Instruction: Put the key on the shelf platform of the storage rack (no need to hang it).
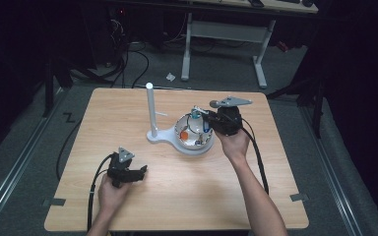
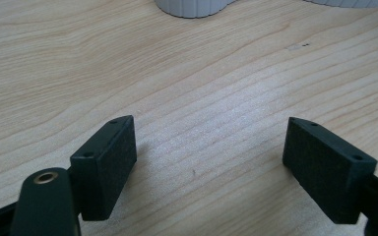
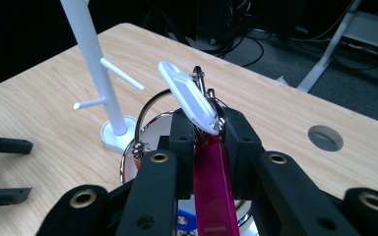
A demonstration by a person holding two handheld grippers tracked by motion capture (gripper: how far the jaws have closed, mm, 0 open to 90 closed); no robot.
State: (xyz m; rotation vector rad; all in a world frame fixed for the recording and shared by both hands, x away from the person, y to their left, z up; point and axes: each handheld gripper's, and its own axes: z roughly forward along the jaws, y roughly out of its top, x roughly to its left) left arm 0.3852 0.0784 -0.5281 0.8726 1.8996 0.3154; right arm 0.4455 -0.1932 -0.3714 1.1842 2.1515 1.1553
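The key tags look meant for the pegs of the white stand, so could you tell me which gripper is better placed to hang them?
The right gripper, probably. It is shut on the key tags above the bowl, beside the white stand. The left gripper is open over bare table, nearer the person.

Your pale wooden table [image 2: 187, 98] shows a fine, matt grain. The left gripper's black foam-like pads [image 2: 109, 167] look matt and slightly rough. Between your right gripper's matt black plastic jaws sit a glossy magenta plastic tag [image 3: 212, 187], a smooth white plastic tag [image 3: 187, 96] and shiny metal rings [image 3: 147, 110].
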